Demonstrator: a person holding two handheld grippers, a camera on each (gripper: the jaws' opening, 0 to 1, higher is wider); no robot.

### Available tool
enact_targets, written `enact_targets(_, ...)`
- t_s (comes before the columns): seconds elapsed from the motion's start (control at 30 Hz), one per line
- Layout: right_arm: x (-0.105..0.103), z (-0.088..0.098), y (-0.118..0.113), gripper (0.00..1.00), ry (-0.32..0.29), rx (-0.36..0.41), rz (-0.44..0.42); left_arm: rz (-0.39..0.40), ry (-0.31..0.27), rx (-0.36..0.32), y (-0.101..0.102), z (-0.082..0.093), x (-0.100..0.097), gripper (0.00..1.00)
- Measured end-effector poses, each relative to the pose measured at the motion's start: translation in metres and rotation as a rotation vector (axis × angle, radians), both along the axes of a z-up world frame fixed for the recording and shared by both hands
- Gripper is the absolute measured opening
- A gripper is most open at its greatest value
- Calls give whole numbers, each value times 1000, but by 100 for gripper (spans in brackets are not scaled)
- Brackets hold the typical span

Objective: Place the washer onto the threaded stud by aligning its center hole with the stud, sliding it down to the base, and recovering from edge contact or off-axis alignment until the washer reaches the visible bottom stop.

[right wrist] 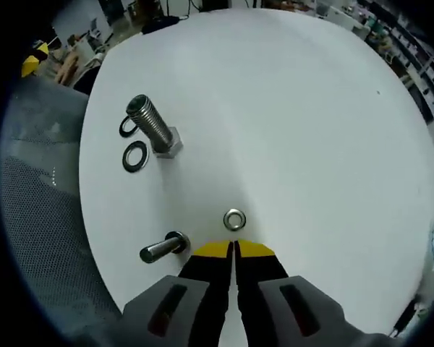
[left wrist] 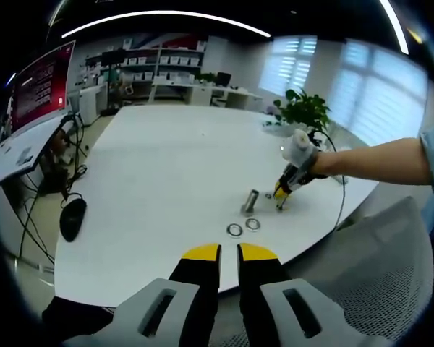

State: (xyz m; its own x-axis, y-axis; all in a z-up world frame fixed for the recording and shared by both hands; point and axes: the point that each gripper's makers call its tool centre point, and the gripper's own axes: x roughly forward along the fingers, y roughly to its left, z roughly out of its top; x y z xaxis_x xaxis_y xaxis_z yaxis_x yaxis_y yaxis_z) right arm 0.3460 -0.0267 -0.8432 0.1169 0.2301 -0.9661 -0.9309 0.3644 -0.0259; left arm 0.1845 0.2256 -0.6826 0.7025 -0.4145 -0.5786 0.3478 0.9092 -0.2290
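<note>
The right gripper (right wrist: 234,249), yellow-tipped jaws pressed together and holding nothing, hovers just short of a small silver washer (right wrist: 234,219) lying flat on the round white table (right wrist: 289,108). Beside that washer lies a small steel bolt (right wrist: 163,248); farther off stands the large threaded steel stud (right wrist: 152,127), two dark flat washers (right wrist: 135,155) at its base. A closed-jaw descent risks skidding the small washer away. The left gripper (left wrist: 229,252) hangs near the table's edge, jaws slightly parted, empty.

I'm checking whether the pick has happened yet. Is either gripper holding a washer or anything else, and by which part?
Nothing is held. The right gripper has its jaws together with nothing between them, just short of the small washer. The left gripper is empty.
</note>
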Motion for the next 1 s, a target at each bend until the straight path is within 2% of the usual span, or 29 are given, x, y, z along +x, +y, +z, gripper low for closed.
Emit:
enact_targets(0.07,-1,0,-1,7,18,1,-20,-1,0,1,0,0,0,6)
enact_targets(0.13,4,4,2,16,-3,18,-40,-3,0,2,0,0,0,6)
enact_targets(0.33,11,12,24,21,-7,88,-40,-2,3,4,0,-1,0,6)
enact_targets(0.6,15,3,41,21,-2,81,13,-1,13,10,1,-2,-1,6)
enact_targets(0.67,14,2,39,21,-10,44,34,1,15,11,1,-3,-1,6)
enact_targets(0.77,13,3,41,15,-10,52,44,1,18,13,1,-3,-1,6)
enact_targets(1.0,13,3,40,14,-15,46,47,3,20,15,1,-4,-1,6)
